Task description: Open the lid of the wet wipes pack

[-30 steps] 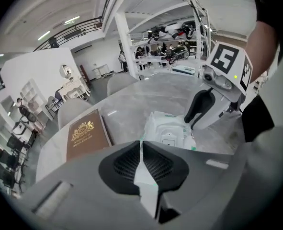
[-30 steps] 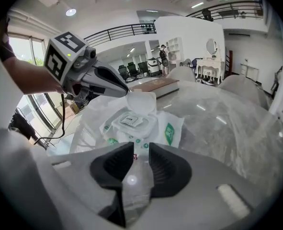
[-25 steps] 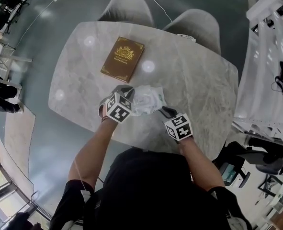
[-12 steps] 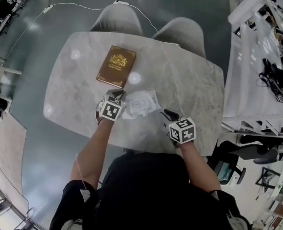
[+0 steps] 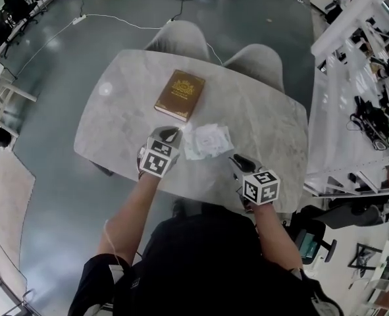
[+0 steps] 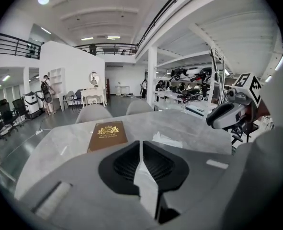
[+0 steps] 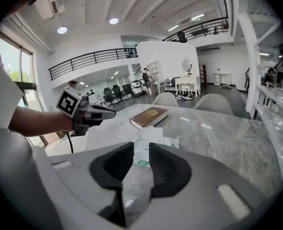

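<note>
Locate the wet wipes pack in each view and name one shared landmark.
Head view: wet wipes pack near picture centre, below-right of the brown book.
Left gripper view: pack right of centre, just above the jaws.
Right gripper view: pack at centre, beyond the jaw gap.
Shared landmark: brown book.
</note>
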A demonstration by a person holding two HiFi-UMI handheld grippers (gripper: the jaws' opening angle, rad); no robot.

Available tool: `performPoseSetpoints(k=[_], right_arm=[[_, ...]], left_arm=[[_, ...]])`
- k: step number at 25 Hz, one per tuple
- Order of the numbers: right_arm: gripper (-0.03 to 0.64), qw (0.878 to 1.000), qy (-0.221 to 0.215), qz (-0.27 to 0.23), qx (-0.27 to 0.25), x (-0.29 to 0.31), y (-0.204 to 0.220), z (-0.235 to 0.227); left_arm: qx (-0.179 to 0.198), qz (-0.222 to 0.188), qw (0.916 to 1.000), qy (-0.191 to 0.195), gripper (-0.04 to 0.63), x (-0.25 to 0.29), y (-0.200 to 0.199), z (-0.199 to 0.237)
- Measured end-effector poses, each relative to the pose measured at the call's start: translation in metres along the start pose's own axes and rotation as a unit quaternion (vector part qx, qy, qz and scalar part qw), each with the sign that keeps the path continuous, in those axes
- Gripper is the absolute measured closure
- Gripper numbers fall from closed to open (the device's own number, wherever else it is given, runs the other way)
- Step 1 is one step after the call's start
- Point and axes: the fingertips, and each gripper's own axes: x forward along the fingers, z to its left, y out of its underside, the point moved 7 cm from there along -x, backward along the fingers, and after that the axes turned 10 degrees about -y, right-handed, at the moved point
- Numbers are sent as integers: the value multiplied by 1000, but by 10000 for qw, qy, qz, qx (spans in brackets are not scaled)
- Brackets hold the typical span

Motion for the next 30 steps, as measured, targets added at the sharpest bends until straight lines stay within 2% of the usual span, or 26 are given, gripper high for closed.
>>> performPoseSetpoints(k=[5,7,16,23,30], right_arm=[[529,9996,-17,-89,-273,-11,-4,27],[539,9992,-10,-170,-365,-17,-9,35],[599,9960,-149,-645,-594,-49,-25,44],[614,9918,-329,-1055,-645,-95,-37,19],[614,9826,-430,-1575,-880,-143,-64,-9]], left_arm=[[-563,-401,9976,-27,566,-38,-2,5],[-672,-557,9962,-28,566,-51,-7,4],[-663,-914,9936,-97,566,-91,-36,-15],[-726,-971,9924,-217,566,-93,-63,-47],[-798,-993,9910,-403,566,-102,-80,-78]])
